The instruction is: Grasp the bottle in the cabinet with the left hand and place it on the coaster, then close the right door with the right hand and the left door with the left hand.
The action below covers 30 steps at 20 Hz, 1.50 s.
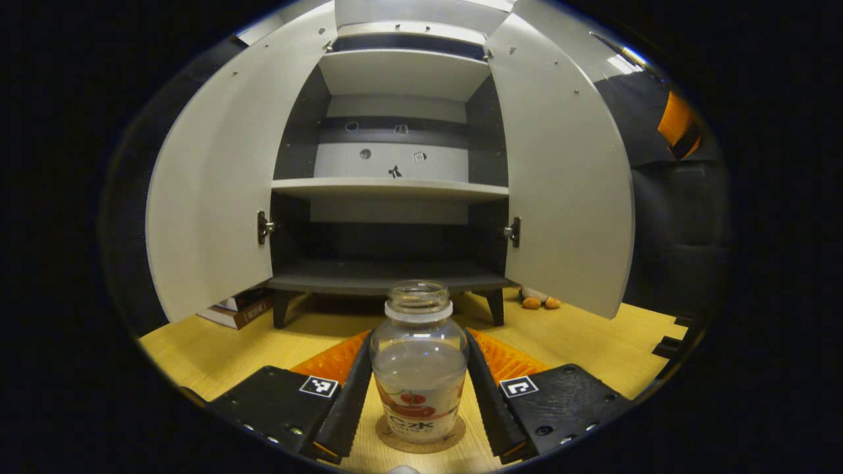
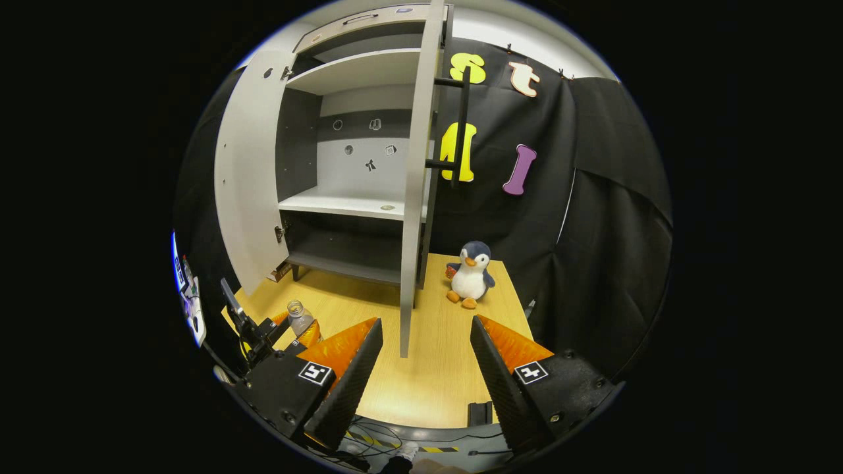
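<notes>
A clear bottle [image 1: 419,368] with no cap and a red label stands upright on a round cork coaster [image 1: 421,448] on the wooden table. My left gripper [image 1: 419,342] has a finger against each side of it, shut on the bottle. The grey cabinet [image 1: 395,191] behind it has both doors wide open, the left door [image 1: 211,197] and the right door [image 1: 566,184], and its shelves are bare. In the right gripper view my right gripper [image 2: 421,368] is open and holds nothing, facing the right door's edge [image 2: 413,197]. The left gripper [image 2: 263,339] and the bottle [image 2: 299,319] show at lower left.
A plush penguin [image 2: 471,273] sits on the table right of the right door, against the black cloth. A black bar handle [image 2: 461,125] runs down that door's outer face. Books [image 1: 240,309] lie under the left door. Cables lie below the table's front edge [image 2: 421,424].
</notes>
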### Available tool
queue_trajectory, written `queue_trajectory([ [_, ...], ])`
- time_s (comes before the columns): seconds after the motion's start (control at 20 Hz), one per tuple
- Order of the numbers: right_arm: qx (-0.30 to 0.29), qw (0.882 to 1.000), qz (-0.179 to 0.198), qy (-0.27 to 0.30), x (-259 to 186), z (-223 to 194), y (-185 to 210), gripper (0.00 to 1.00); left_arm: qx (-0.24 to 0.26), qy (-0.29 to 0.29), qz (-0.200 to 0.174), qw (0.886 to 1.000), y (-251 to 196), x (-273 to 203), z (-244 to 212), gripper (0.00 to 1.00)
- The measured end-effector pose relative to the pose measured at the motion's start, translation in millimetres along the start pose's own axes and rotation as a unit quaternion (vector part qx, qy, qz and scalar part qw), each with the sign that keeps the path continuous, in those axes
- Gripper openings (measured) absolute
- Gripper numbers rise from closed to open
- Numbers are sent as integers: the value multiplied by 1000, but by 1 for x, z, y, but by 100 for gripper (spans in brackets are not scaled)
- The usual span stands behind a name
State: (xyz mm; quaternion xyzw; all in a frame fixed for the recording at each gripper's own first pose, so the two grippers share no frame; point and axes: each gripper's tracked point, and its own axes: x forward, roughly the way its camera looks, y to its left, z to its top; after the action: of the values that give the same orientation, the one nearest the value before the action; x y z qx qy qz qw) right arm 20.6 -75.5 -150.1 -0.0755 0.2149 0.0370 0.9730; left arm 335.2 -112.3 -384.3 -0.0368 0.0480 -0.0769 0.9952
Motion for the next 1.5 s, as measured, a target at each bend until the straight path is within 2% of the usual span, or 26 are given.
queue_trajectory([
  [0.15,0,1000,8,10,4,-2,10,83,-4,0,-6,1000,-2,1,-3,76],
  [0.35,-2,1000,24,18,7,-4,24,83,-13,0,4,1000,3,3,7,80],
  [0.5,2,1000,28,8,5,4,29,83,10,-18,-3,1000,2,8,31,97],
  [0.65,7,1000,29,-2,1,11,31,83,20,-33,-17,999,-3,12,59,97],
  [0.9,26,999,7,-27,-12,23,12,83,20,-35,-27,999,-6,9,110,97],
  [1.05,47,998,-2,-52,-22,37,5,83,8,-34,-34,999,-8,-1,152,97],
  [1.2,57,995,-3,-77,-32,49,9,83,-3,-31,-58,998,-15,-14,201,97],
  [1.4,58,993,3,-107,-52,58,22,83,13,-45,-21,999,10,-33,273,97],
  [1.45,58,992,5,-112,-57,60,23,83,14,-45,-10,999,19,-40,285,94],
  [1.5,59,991,6,-118,-62,61,26,83,14,-45,-3,999,25,-48,296,97],
])
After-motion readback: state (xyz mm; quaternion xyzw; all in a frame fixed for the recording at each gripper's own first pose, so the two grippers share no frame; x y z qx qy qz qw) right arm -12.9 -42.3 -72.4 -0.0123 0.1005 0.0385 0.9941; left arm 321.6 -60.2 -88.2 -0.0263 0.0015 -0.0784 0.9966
